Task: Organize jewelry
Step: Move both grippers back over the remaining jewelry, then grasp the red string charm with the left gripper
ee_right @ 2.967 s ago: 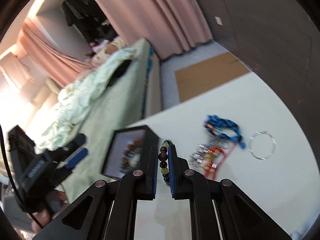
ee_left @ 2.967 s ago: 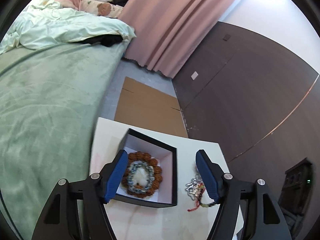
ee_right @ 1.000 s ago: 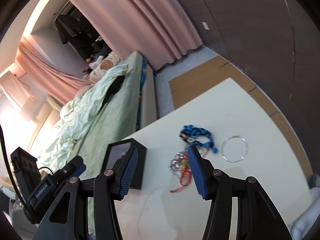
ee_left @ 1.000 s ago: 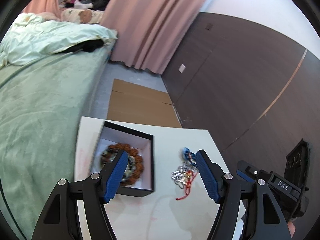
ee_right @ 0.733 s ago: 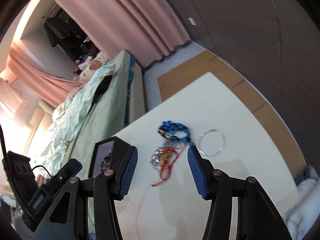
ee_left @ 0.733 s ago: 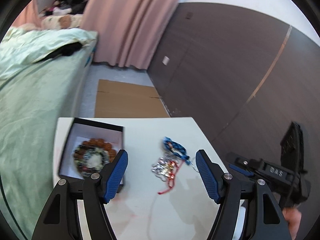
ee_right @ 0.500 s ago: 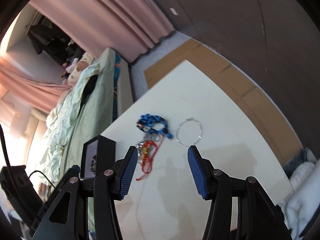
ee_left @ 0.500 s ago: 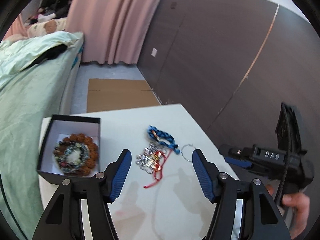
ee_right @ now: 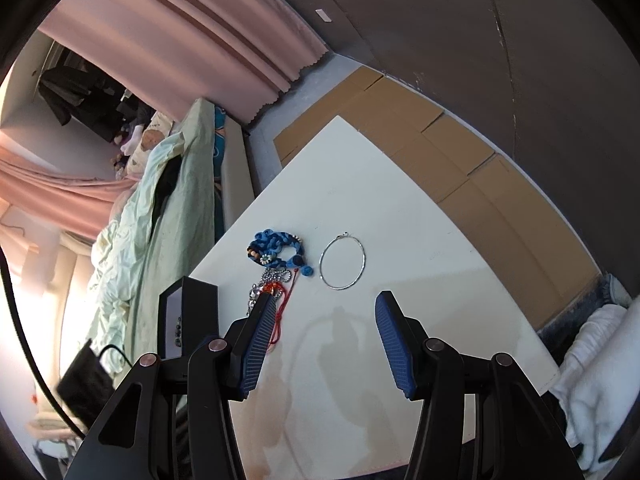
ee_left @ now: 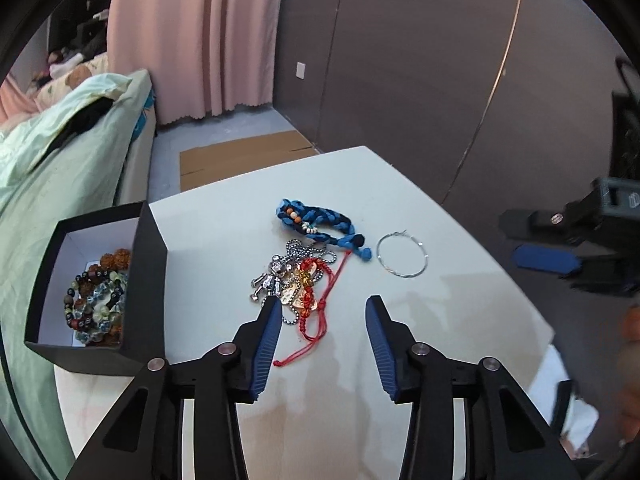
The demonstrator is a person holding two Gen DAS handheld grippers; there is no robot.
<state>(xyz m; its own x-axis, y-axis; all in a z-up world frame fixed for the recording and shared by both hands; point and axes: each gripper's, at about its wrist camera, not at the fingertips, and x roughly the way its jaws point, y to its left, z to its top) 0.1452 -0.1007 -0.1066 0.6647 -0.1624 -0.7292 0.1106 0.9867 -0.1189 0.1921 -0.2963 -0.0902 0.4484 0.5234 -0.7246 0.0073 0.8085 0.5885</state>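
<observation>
Jewelry in a tangled red-and-silver pile (ee_left: 298, 280) lies just ahead of your left gripper (ee_left: 320, 312); your right gripper (ee_right: 324, 312) faces the thin silver ring (ee_right: 342, 261). Both are spread apart, holding nothing.

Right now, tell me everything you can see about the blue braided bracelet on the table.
The blue braided bracelet looks like thick plaited cord with a few pale and orange beads and knotted ends. It lies flat and curled on the white table, at the far end of the loose pile, against the silver chain, just left of the thin wire ring.
</observation>
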